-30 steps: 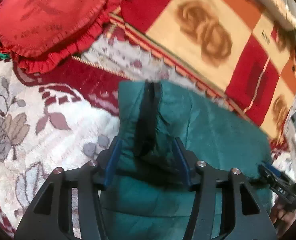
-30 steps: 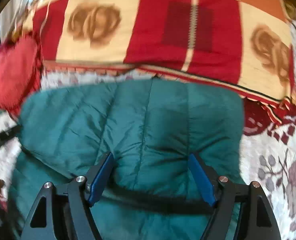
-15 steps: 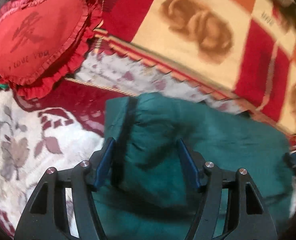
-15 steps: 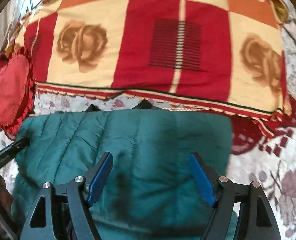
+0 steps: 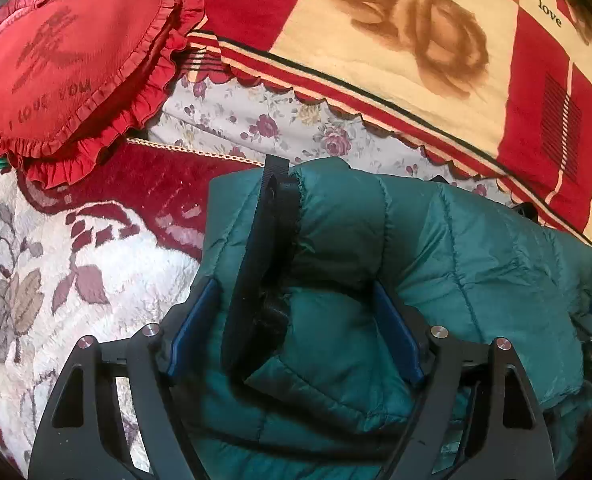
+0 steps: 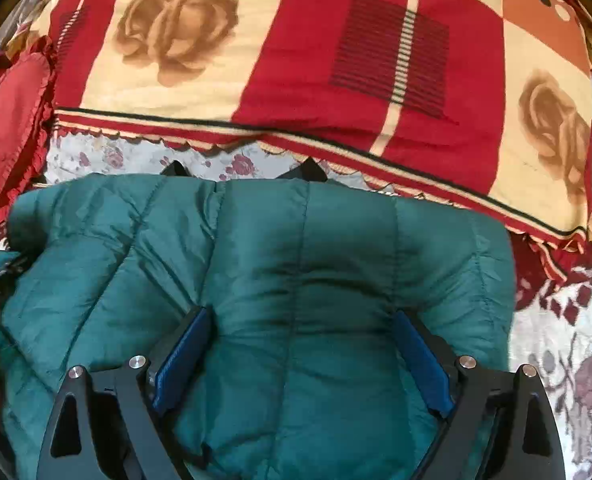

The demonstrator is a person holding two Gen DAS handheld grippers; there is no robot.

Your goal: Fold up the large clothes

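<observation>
As both sets of fingers spread apart, the left gripper (image 5: 296,328) and right gripper (image 6: 301,354) let go of the green jacket (image 6: 280,264), folded beneath and between them on the bed. Next: regrip an edge for another fold.

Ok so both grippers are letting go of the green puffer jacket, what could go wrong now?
1. The puffy green jacket may spring back open: both the left gripper and right gripper are opening with fabric bulging between their jaws.
2. The black strap beside a left pad could snag on withdrawal.
</observation>
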